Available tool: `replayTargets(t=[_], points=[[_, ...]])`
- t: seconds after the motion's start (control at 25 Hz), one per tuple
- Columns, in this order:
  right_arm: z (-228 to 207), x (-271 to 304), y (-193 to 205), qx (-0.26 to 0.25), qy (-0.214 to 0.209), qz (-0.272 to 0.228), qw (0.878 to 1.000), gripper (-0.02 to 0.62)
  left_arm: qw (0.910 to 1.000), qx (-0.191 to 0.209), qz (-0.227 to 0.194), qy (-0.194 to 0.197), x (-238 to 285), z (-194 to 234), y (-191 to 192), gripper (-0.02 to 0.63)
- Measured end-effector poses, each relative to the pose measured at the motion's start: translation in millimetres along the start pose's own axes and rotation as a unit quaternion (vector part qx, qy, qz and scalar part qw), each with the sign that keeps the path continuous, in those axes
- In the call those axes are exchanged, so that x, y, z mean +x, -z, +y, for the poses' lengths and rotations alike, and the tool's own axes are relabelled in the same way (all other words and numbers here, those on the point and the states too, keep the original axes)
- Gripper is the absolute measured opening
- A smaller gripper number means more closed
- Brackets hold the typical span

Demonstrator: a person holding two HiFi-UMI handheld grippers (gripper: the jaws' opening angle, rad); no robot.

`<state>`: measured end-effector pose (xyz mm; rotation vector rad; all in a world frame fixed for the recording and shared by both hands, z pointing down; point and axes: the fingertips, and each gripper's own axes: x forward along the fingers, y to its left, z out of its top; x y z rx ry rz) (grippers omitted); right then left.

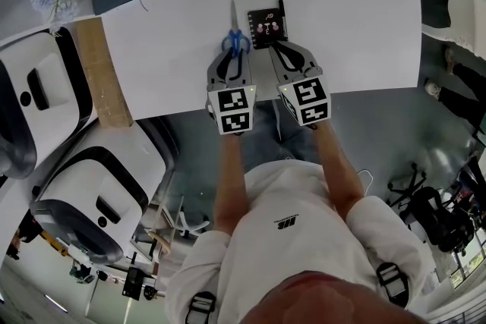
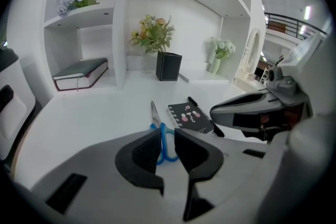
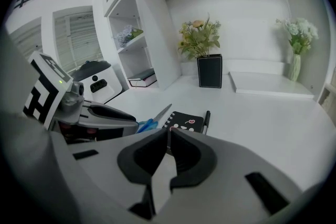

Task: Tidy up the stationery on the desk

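Left gripper [image 2: 167,136] hangs with its jaws a narrow slit apart and empty; the blue-handled scissors [image 1: 235,38] lie on the white desk [image 1: 357,26] just ahead of its tips, beside a black spiral notebook [image 1: 267,28]. Right gripper [image 3: 168,134] is clenched on nothing. The scissors look light, stiff and slick along the blades, so the pivot or the plastic loops seem the surest hold.

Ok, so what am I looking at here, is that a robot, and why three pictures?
No robot: a person holds a hand-held gripper in each hand. One picture comes from a camera on the person's head, looking down; the other two come from cameras riding on the grippers. On the white desk lie blue-handled scissors, a small black notebook and a black pen. The left gripper is slightly open, with the scissors showing beyond its gap. The right gripper is shut. Neither holds anything.
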<state>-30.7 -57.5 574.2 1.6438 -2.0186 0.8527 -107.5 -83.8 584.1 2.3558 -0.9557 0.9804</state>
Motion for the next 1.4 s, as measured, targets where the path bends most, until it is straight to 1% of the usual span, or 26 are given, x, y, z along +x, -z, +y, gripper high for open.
replayTargets(t=[0.24,0.4,0.56,0.92,1.4], points=[[-6,-17,-14,-0.006,0.008,-0.011,1.0,0.006,0.9994,0.009,-0.029,0.018,-15,-5,-24,0.0],[-10,-32,-22,-0.013,0.016,-0.015,1.0,-0.005,0.9979,0.016,-0.051,0.037,-26,-11,-37,0.0],[-9,-46,-29,-0.02,0.02,-0.018,0.999,-0.005,0.9961,0.023,-0.063,0.058,-39,-18,-46,0.0],[-3,-70,-39,-0.023,0.023,-0.023,0.999,-0.005,0.9934,0.038,-0.071,0.082,-61,-25,-59,0.0],[1,-81,-49,-0.031,0.022,-0.027,0.999,-0.005,0.9919,0.043,-0.074,0.094,-71,-29,-68,0.0]])
